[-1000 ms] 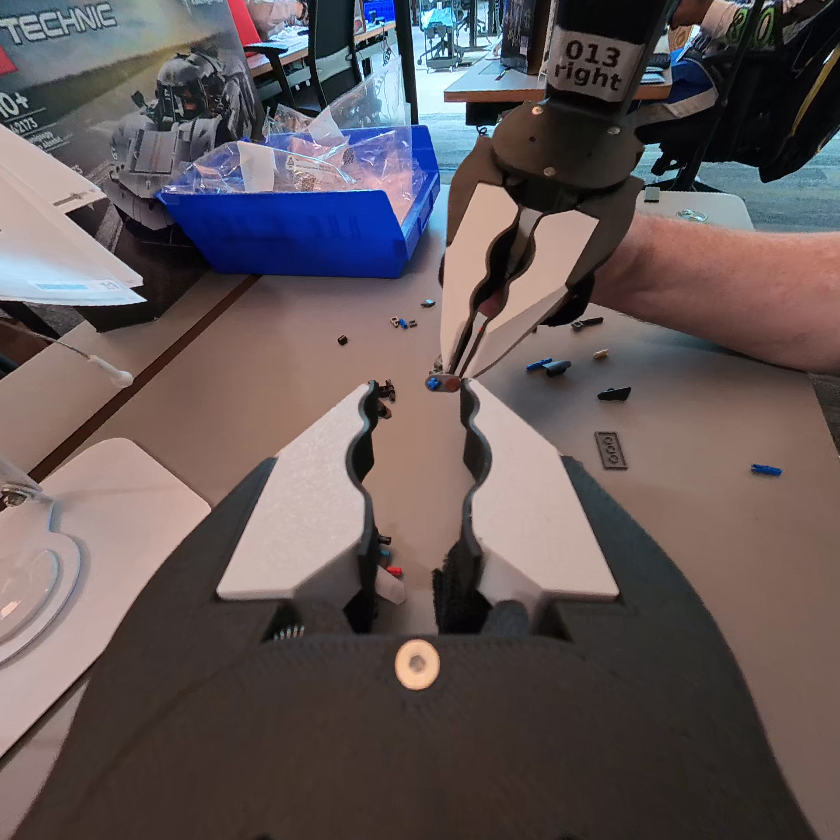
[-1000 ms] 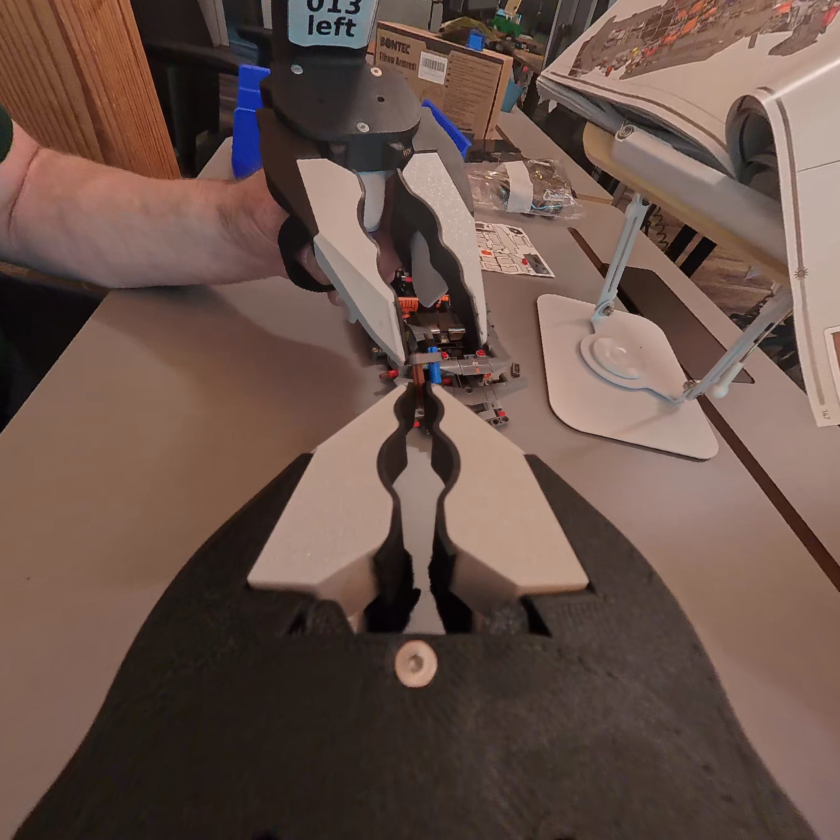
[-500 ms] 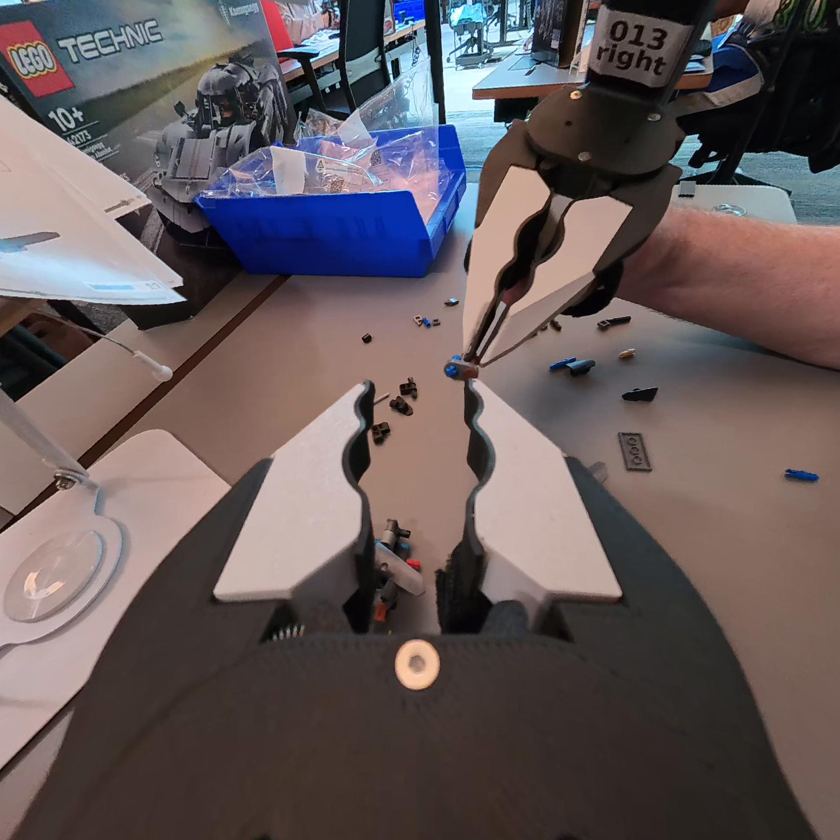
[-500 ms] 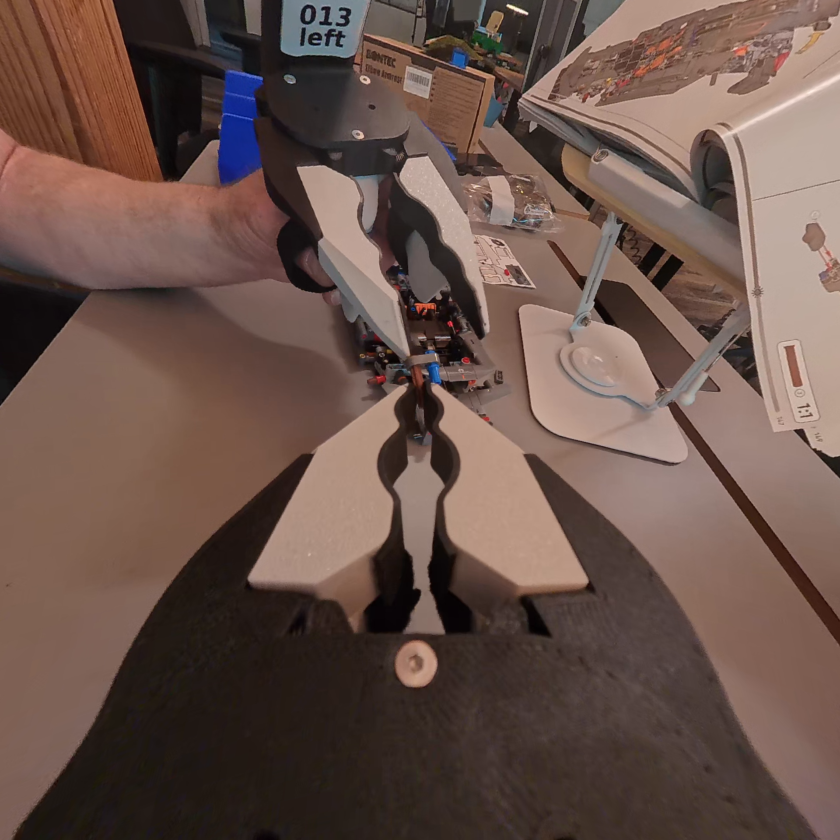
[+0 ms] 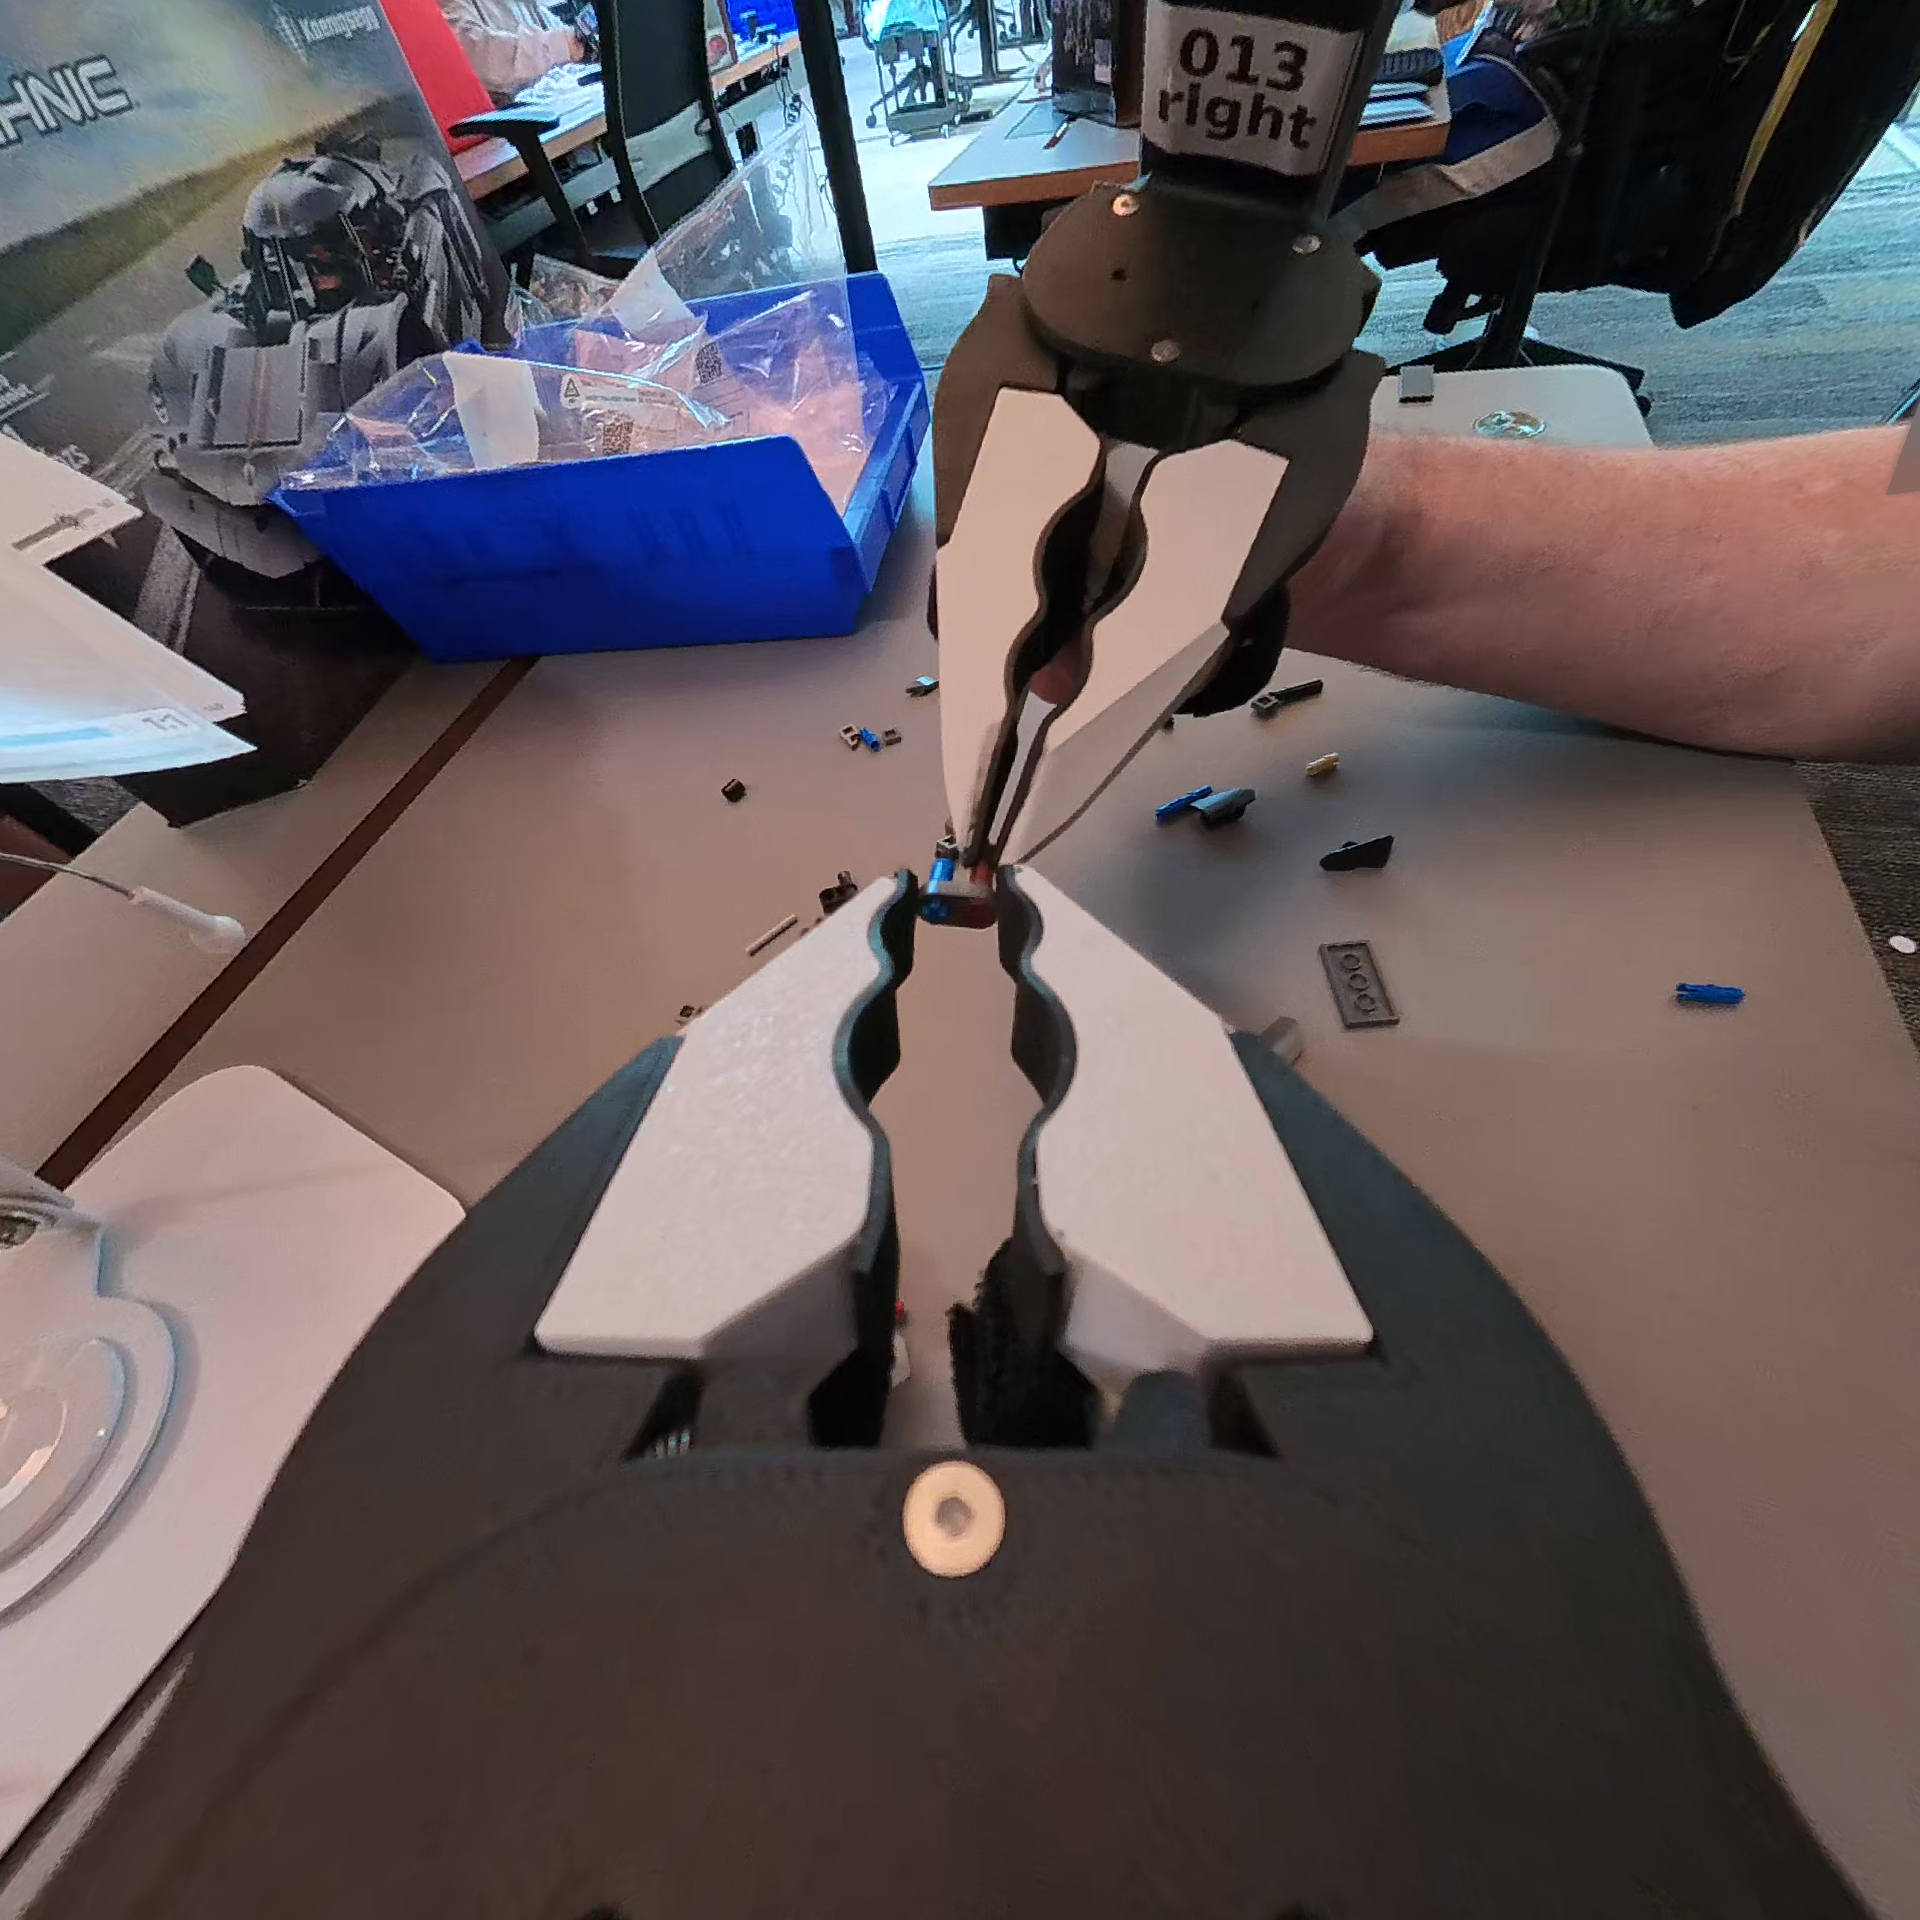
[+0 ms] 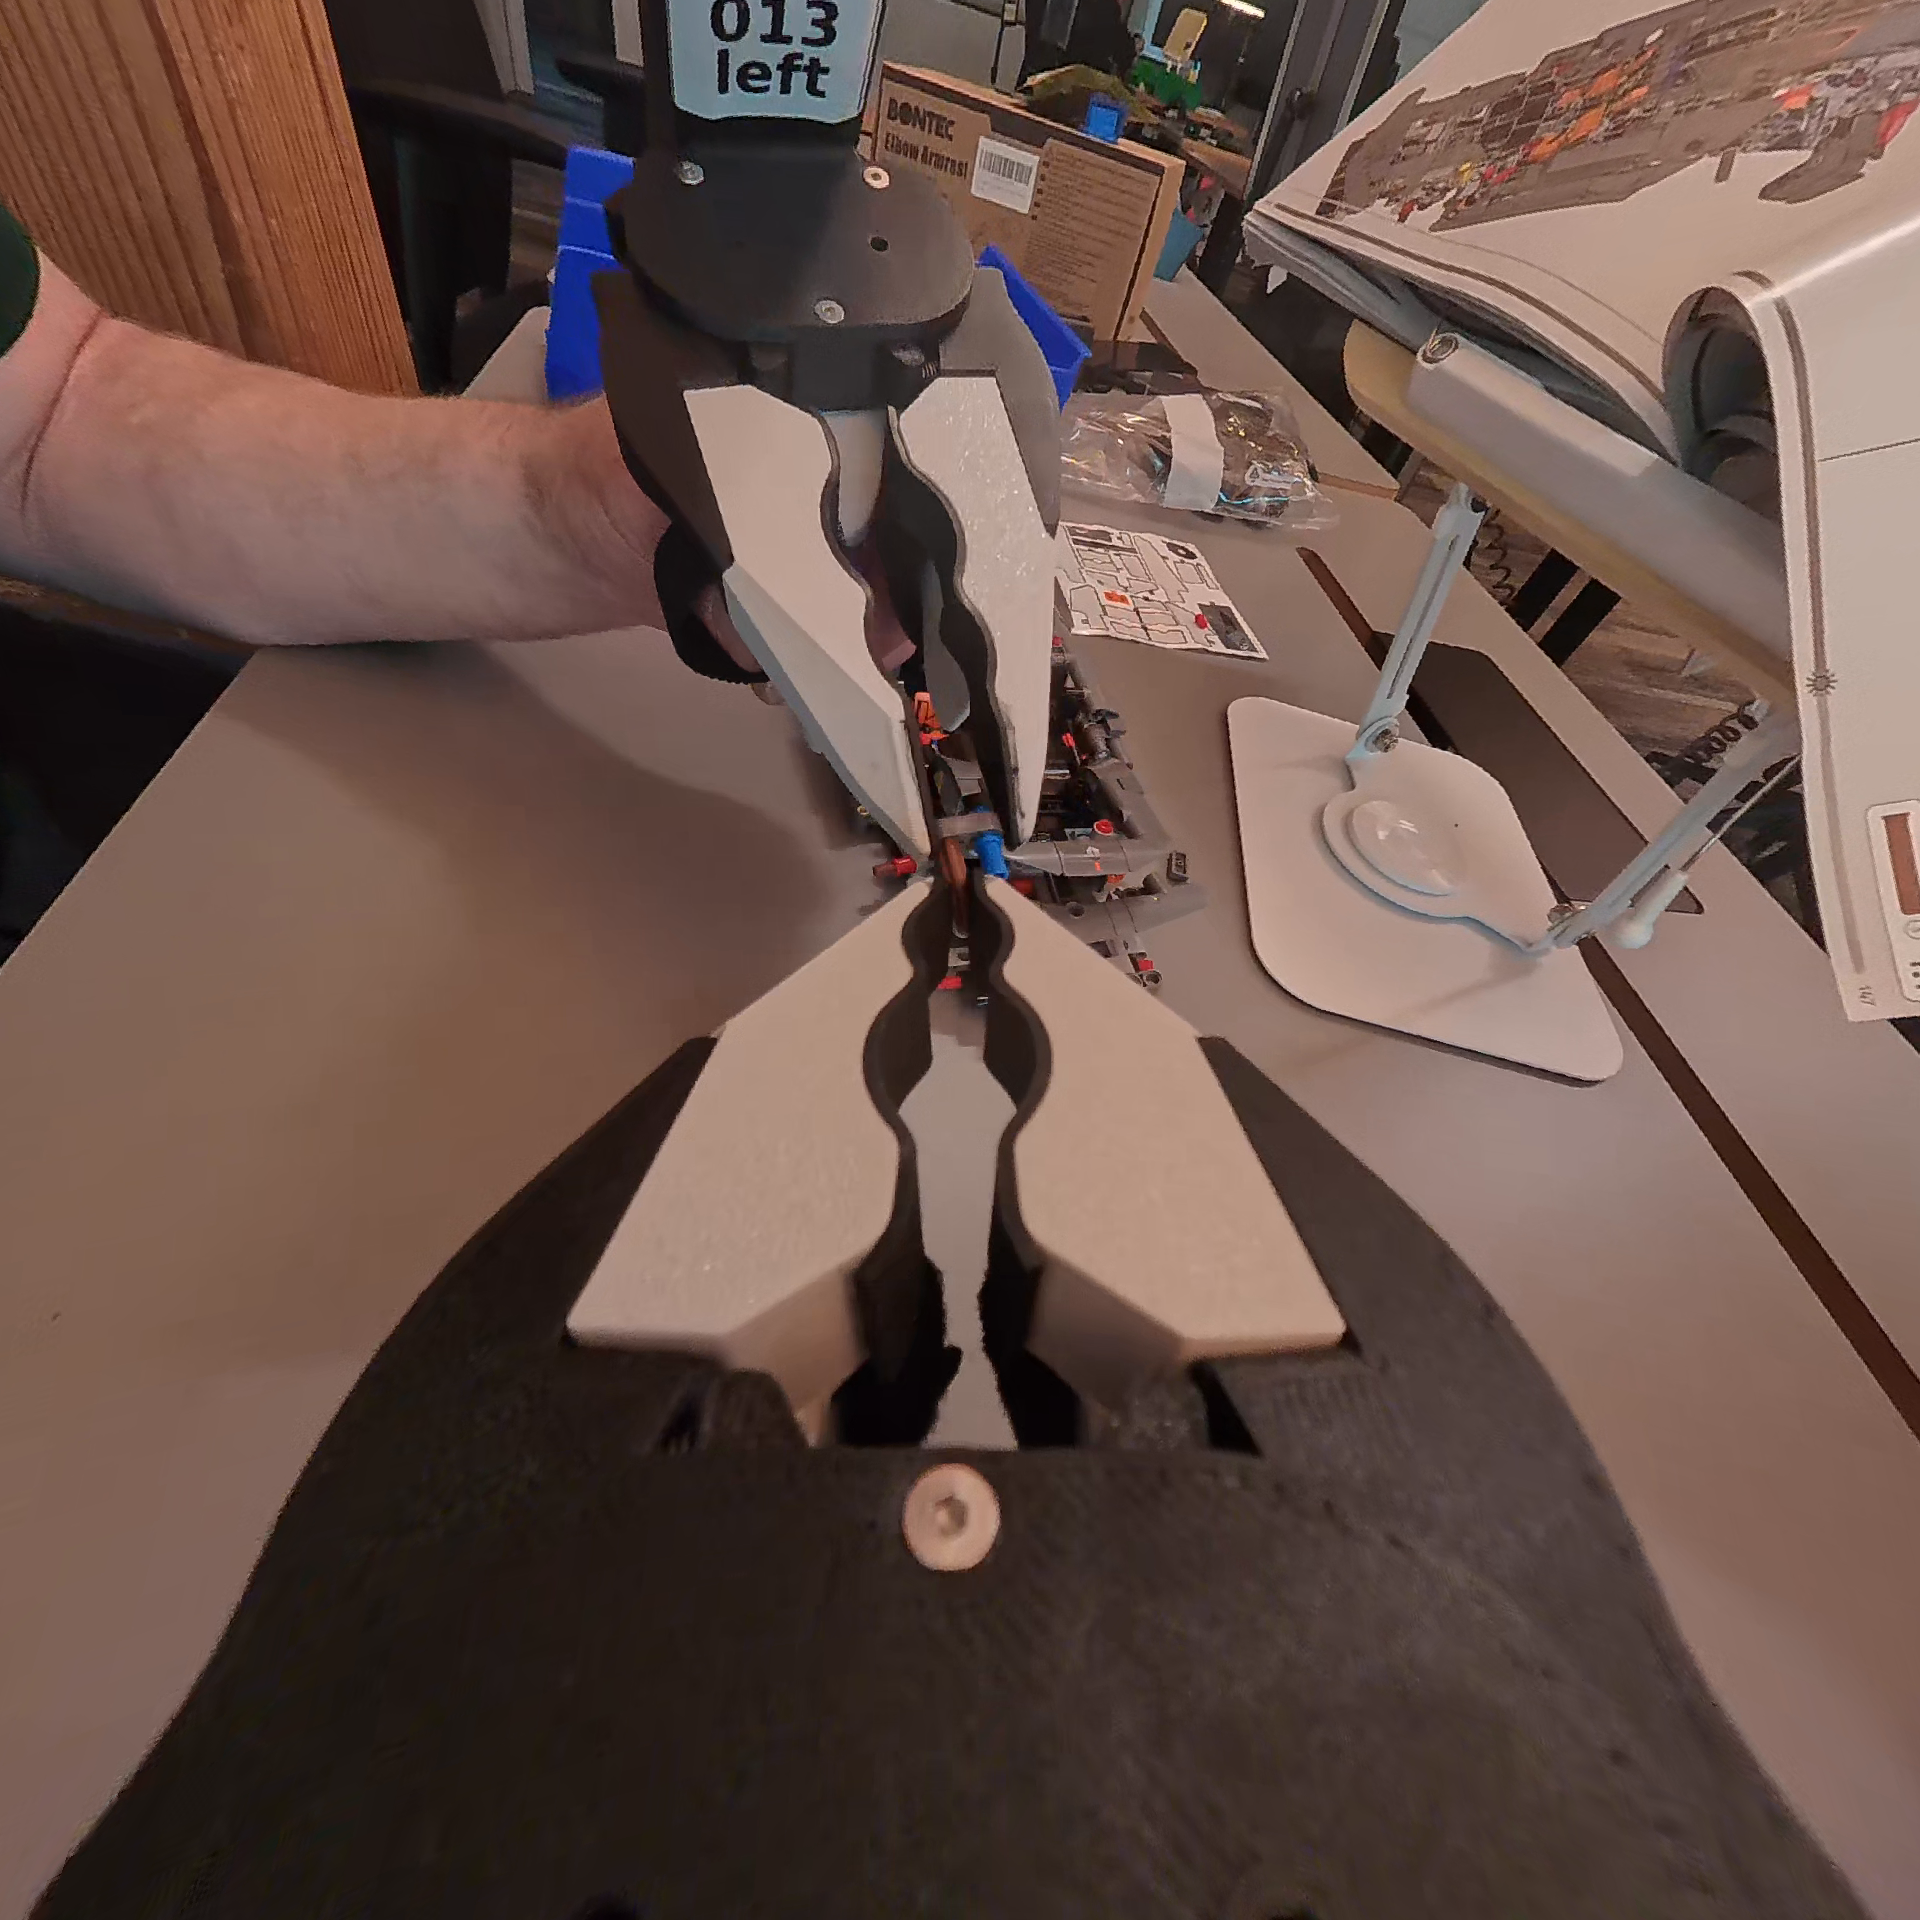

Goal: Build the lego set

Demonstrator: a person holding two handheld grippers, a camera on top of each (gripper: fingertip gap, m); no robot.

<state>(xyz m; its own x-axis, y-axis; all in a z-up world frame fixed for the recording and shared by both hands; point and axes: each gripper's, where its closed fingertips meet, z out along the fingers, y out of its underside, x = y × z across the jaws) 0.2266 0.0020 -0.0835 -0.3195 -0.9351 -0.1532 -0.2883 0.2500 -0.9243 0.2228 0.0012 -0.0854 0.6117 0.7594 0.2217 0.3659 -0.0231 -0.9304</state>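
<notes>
- Work surface: a grey table (image 5: 582, 831) in an office room with desks and chairs behind it
- Small assembly (image 5: 958, 896): a brown axle with a blue pin and a grey connector, held above the table between the tips of both my grippers
- My right gripper (image 6: 958, 902): jaws pressed nearly together, pinching the brown axle of the small assembly at the fingertips
- My left gripper (image 5: 954, 894): jaws set a little apart, tips touching the blue and grey end of the small assembly on either side; I cannot tell whether they grip it
- Partly built model (image 6: 1081, 831): grey with red and orange parts, on the table directly behind the left gripper in the right wrist view
- Loose pieces: a dark flat plate (image 5: 1357, 983), a blue pin (image 5: 1708, 994) and small black parts, scattered on the table
- Blue bin (image 5: 644, 551): holds clear plastic bags, at the far side of the table
- White stand base (image 6: 1423, 894): carries the open instruction book (image 6: 1621, 177), beside the model
</notes>
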